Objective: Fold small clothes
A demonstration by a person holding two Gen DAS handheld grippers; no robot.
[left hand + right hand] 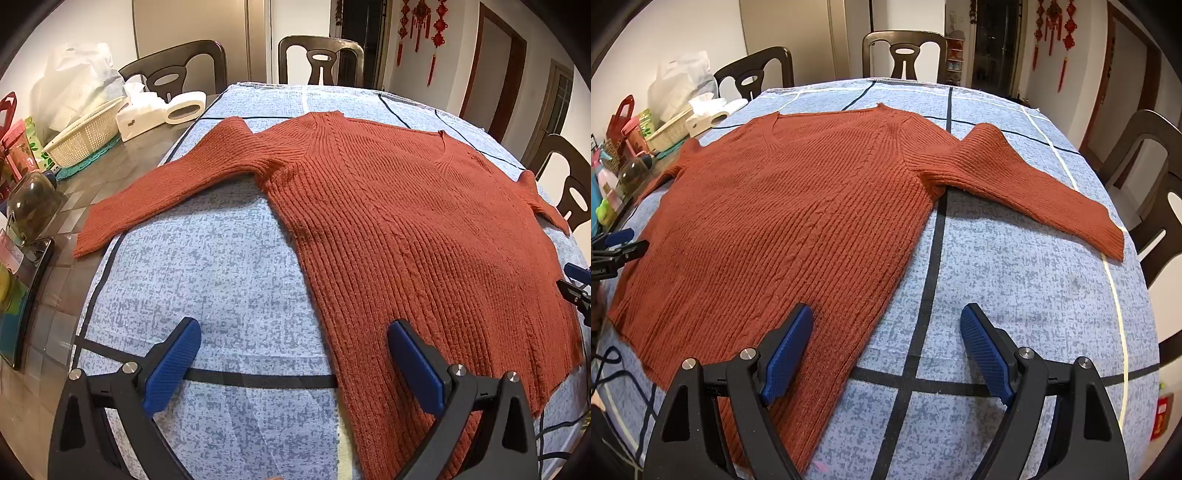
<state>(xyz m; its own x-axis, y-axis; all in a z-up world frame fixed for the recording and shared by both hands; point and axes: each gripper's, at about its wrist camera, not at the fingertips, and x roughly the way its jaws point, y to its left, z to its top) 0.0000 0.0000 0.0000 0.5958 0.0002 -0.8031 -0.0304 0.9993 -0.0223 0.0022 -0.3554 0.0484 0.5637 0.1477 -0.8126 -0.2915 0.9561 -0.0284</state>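
Left wrist view: the left gripper hangs low over the near edge of the worktop, its fingers spread wide with nothing between them.
Right wrist view: the right gripper hangs the same way, fingers wide and empty; its left finger is over the sweater's hem corner, its right finger over bare cloth.
Sweater: a rust-red ribbed knit sweater lies flat and face up on the worktop, V-neck toward the far side, both sleeves spread outward.
Left sleeve: its cuff reaches past the cloth onto the bare worktop edge.
Cover: a blue mottled cloth with dark and pale taped lines.
Side clutter: a woven basket, a tissue box and a jar stand left of the cloth.
Surroundings: dark wooden chairs stand around the far side.
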